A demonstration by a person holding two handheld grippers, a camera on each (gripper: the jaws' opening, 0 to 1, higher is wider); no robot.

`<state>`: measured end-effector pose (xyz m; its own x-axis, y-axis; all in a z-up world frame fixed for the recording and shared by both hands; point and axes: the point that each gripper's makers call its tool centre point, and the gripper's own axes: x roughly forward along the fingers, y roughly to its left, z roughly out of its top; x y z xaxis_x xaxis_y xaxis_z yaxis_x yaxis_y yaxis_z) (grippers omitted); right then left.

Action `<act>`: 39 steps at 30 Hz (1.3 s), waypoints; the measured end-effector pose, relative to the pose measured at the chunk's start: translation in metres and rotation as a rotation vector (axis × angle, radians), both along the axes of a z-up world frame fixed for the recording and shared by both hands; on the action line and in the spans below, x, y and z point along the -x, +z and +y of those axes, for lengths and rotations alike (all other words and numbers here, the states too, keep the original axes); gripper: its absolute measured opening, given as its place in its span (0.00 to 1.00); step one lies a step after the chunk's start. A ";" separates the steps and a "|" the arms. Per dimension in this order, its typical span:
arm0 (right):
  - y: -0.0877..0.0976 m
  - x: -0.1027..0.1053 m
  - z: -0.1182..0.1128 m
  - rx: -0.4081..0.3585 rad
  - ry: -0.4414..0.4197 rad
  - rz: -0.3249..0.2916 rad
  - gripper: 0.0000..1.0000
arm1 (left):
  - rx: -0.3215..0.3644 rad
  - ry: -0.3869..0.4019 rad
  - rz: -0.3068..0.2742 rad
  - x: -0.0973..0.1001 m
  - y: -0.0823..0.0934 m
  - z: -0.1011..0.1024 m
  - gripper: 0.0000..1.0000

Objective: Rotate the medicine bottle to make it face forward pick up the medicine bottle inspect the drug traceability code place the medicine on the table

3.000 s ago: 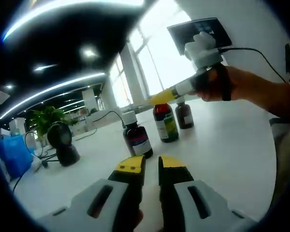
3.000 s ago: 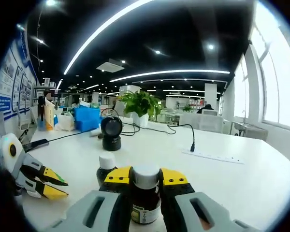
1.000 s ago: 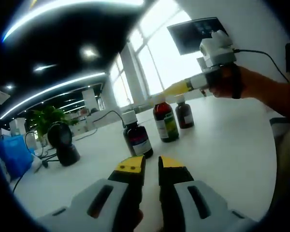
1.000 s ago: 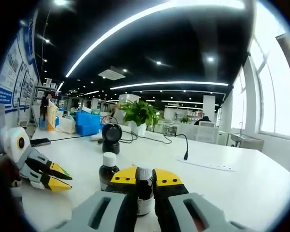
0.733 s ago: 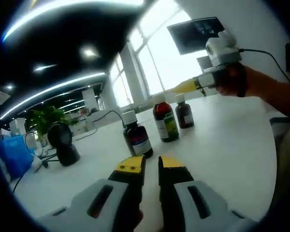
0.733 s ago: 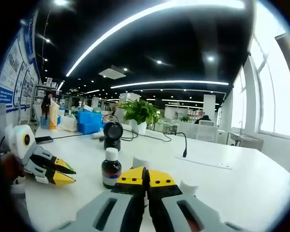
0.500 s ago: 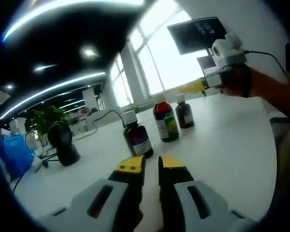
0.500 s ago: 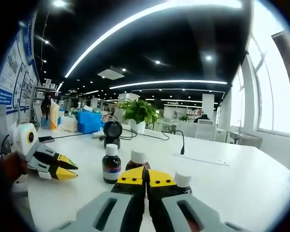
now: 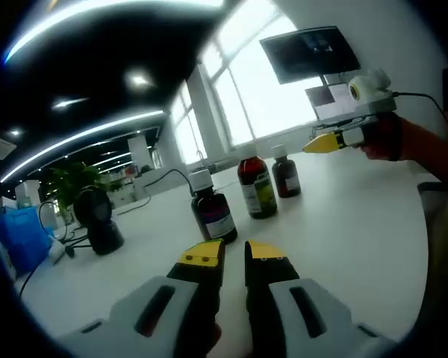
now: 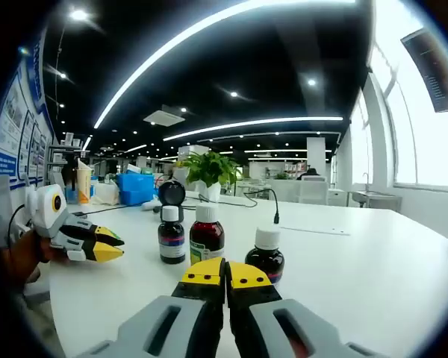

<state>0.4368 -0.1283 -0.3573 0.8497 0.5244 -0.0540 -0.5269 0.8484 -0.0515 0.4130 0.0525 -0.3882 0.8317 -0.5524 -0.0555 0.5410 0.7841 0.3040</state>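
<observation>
Backing away from the small brown bottle (image 10: 266, 256) it was gripping, the right tool (image 10: 226, 273), now closed and empty, leaves the bottle standing on the tabletop (image 10: 373, 276), suggesting placement is done, while the left tool (image 9: 234, 253) hangs slightly open.

Both tongs empty: left tongs (image 9: 234, 252) slightly parted, right tongs (image 10: 226, 272) closed.

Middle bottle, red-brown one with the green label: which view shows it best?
Left gripper view. The middle bottle stands unobstructed on the table, its label side-on and lit by the windows. In the right gripper view the same bottle is nearer but its base sits behind the right gripper.
</observation>
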 end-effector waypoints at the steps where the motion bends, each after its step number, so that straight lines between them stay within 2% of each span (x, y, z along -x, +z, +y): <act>1: -0.002 0.001 -0.001 0.002 -0.002 0.003 0.00 | 0.001 0.001 0.001 0.000 0.000 0.000 0.03; 8: -0.014 0.006 -0.010 0.018 -0.021 -0.007 0.00 | -0.001 0.003 0.001 0.000 0.000 0.001 0.03; 12: -0.023 0.006 -0.014 0.021 -0.022 0.011 0.00 | 0.001 0.006 0.001 -0.001 0.000 0.001 0.03; 17: -0.019 0.009 -0.013 -0.011 -0.017 0.001 0.00 | -0.003 0.010 -0.001 -0.001 0.000 0.001 0.03; 27: -0.022 0.016 -0.011 0.009 -0.011 -0.009 0.00 | -0.005 0.008 -0.005 -0.001 0.000 0.001 0.03; 39: -0.022 0.011 -0.016 0.007 -0.038 -0.007 0.00 | -0.008 0.009 -0.008 -0.001 0.000 0.000 0.03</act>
